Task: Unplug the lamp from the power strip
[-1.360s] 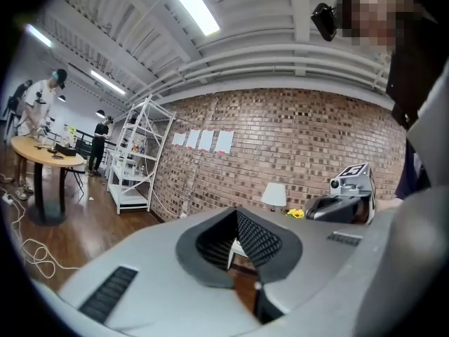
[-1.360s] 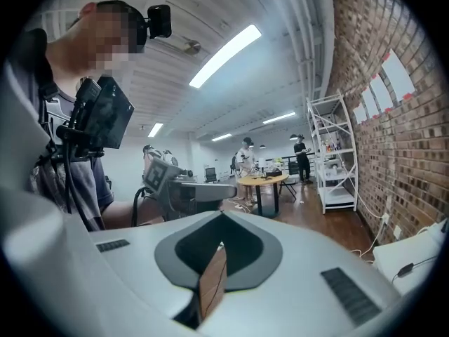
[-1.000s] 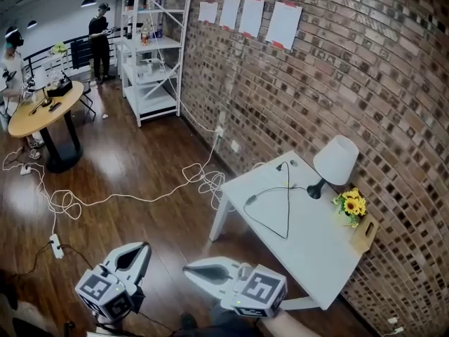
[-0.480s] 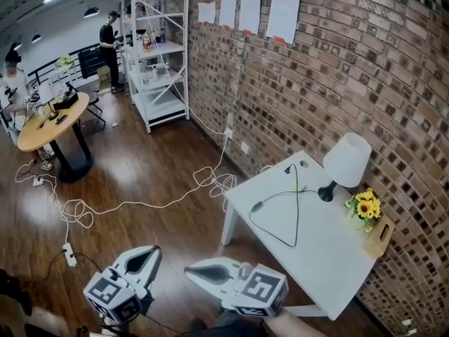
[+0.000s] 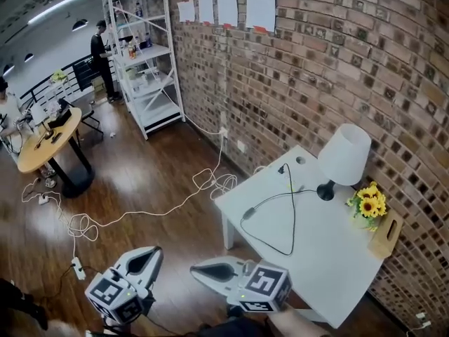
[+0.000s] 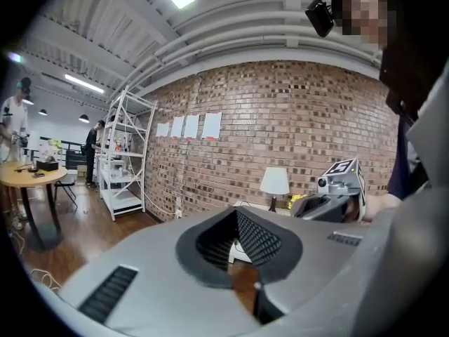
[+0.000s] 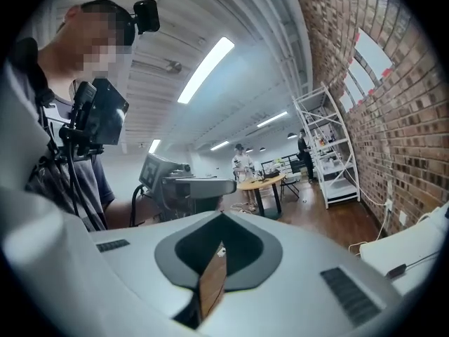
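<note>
White rectangular desk (image 5: 330, 272) at 4 o'clock against red brick wall (image 5: 337, 55), white-shaded table lamp (image 5: 342, 156) on it, yellow sunflower pot (image 5: 368, 203) at lamp's 4 o'clock, looped black cord (image 5: 291, 209) at its 8 o'clock, white power strip (image 5: 77, 267) on floor at 8 o'clock

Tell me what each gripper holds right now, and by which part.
Nothing is held. The left gripper and the right gripper both have jaws together, empty, away from the lamp.
</note>
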Available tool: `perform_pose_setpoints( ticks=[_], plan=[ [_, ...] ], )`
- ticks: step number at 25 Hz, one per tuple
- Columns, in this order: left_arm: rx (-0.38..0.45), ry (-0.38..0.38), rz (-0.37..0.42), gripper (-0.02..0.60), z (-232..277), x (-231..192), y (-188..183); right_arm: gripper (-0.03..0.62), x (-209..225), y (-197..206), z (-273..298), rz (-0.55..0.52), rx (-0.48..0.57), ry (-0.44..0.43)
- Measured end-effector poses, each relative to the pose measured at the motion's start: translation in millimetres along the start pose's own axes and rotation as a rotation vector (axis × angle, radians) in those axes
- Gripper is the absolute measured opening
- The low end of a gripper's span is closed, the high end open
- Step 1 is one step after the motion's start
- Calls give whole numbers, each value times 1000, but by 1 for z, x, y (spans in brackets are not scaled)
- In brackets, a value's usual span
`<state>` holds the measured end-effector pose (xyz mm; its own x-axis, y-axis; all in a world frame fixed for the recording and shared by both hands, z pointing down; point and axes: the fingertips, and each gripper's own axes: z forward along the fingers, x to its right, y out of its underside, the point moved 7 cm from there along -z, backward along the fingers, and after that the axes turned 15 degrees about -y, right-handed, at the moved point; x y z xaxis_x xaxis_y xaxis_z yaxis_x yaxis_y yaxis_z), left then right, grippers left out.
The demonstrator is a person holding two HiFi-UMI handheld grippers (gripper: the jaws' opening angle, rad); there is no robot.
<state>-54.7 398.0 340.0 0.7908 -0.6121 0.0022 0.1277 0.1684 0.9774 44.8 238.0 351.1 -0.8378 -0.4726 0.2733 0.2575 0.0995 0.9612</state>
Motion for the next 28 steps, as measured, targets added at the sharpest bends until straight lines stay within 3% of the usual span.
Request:
perform_pose_setpoints(
  ticks=[10,15,20,28],
  plan=[
    [-32,-14,37,14,53,41,-28,0,41,-6,-47,32,69,-36],
    [-53,-32,10,14,72,51,-36,0,57,-14,-57,24,86,-54],
    [-23,-23,16,14,87,49,-47,0,67,-25,-60,4,90,-48],
    [8,51,25,14,118,30,-42,0,88,-27,-57,5,58,11]
  ],
)
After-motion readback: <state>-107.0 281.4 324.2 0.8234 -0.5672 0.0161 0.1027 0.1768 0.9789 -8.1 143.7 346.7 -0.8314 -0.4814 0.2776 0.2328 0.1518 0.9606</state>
